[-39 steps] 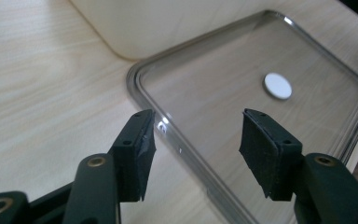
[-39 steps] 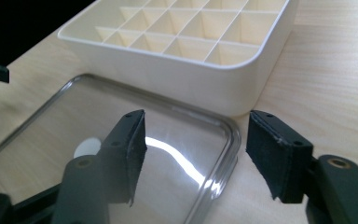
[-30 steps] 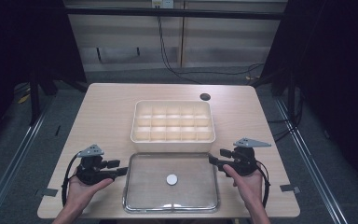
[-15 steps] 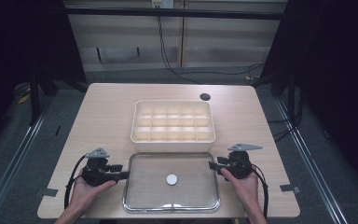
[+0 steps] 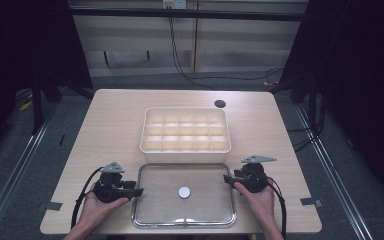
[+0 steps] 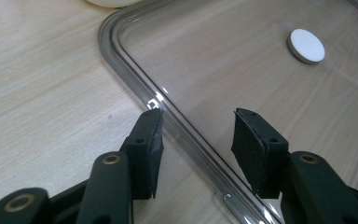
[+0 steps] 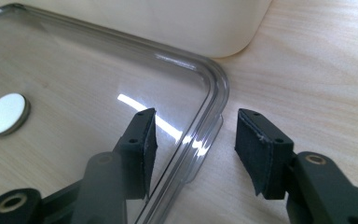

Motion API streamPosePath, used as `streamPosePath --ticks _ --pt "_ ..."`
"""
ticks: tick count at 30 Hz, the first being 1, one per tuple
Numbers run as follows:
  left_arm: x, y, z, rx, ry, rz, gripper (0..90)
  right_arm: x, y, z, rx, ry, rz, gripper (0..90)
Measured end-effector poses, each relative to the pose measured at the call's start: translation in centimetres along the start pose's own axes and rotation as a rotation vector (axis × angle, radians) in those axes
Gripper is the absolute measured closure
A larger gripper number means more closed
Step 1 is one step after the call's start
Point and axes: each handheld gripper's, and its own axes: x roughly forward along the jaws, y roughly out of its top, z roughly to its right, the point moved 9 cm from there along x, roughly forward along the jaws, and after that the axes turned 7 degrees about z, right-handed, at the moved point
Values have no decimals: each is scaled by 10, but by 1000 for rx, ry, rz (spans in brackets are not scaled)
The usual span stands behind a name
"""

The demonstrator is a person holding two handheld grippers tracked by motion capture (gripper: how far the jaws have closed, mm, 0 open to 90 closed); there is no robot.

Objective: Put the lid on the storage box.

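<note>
A clear rectangular lid [image 5: 141, 200] lies flat on the table's near side, with a white round disc [image 5: 184, 192] at its middle. My left gripper [image 5: 139, 191] is at the lid's left edge; in the left gripper view it [image 6: 198, 116] stands open, its jaws astride the lid's rim [image 6: 135, 79], with the disc [image 6: 306, 45] farther off. My right gripper [image 5: 226, 178] is at the lid's right edge; in the right gripper view it [image 7: 196, 116] is open astride the rim [image 7: 216, 88] near the far corner. Nothing is gripped.
A cream box [image 5: 185, 129] divided into several compartments stands just beyond the lid; its wall [image 7: 182, 23] is close to the right gripper. A dark round grommet [image 5: 220, 104] sits at the back right of the wooden table [image 5: 110, 130]. Cables trail from both grippers.
Both grippers have come down slightly toward the near edge and closed in on the lid's two sides. The lid and the box have not moved.
</note>
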Motion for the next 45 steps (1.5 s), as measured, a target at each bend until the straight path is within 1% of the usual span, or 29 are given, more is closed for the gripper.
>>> streamPosePath --ticks 1,3,5,7,9,10,12,16,17,18,19,21,22,23,24,26,27,28,32,34,35,36,37,38,39,42,43,44,45 --pt "0 0 0 0 0 0 526 0 0 0 0 0 0 493" --pt "2 1 2 -3 9 8 541 1 -2 -2 -20 -5 -11 510" --pt "2 1 2 4 14 4 542 3 -5 -3 -35 -16 -23 513" --pt "1 0 1 10 17 3 555 4 -6 -4 -35 -12 -27 514" --pt "2 0 2 13 16 6 566 5 -6 -5 -30 -21 -20 514" --pt "3 1 2 14 20 8 572 5 -6 -6 -39 -25 -18 515" --pt "3 1 2 13 18 8 575 4 -6 -5 -41 -37 -28 501" --pt "2 0 4 21 12 1 575 1 -8 -1 -21 -65 -24 463" --pt "3 0 4 22 14 2 581 1 -8 -2 -28 -62 -19 460" --pt "3 0 4 24 11 0 590 1 -9 -4 -17 -62 -20 460" --pt "3 -1 5 24 9 -1 609 1 -9 -6 -15 -46 -14 458" --pt "2 -1 5 27 12 -7 610 2 -9 -7 -3 -47 -8 457" --pt "2 -1 5 30 12 -7 611 1 -9 -7 15 -47 -8 456" --pt "2 -1 6 30 11 -7 611 1 -9 -7 44 -36 4 459" --pt "2 -1 6 32 15 -7 611 1 -9 -6 86 -24 11 463" --pt "2 -1 6 35 14 -8 613 0 -8 -4 128 0 22 495" --pt "2 -1 6 35 14 -8 618 0 -8 -4 128 0 22 495" --pt "1 -2 6 34 13 -11 619 -1 -8 -1 190 27 40 523" --pt "1 -2 5 27 14 -9 619 -2 -8 4 309 80 74 573" --pt "1 -2 6 26 16 -7 619 -4 -7 5 355 104 91 586" --pt "1 -2 6 26 16 -7 619 -4 -7 5 355 104 91 586" --pt "1 -2 5 26 18 -8 619 -6 -6 6 383 126 111 596" --pt "1 -2 5 26 18 -8 619 -6 -6 6 383 126 111 596" --pt "0 -3 5 21 8 -9 619 -8 -5 6 409 143 122 607" --pt "0 -3 5 13 10 -5 619 -8 -5 6 424 155 133 615" --pt "-1 -3 4 4 8 -4 619 -11 -3 5 440 178 151 630" --pt "-1 -3 4 -1 8 -2 619 -12 -3 4 450 194 154 643" --pt "-1 -3 5 -5 7 2 618 -12 -2 3 454 214 155 678" --pt "-1 -3 5 -5 7 2 618 -12 -1 -2 468 258 162 679"
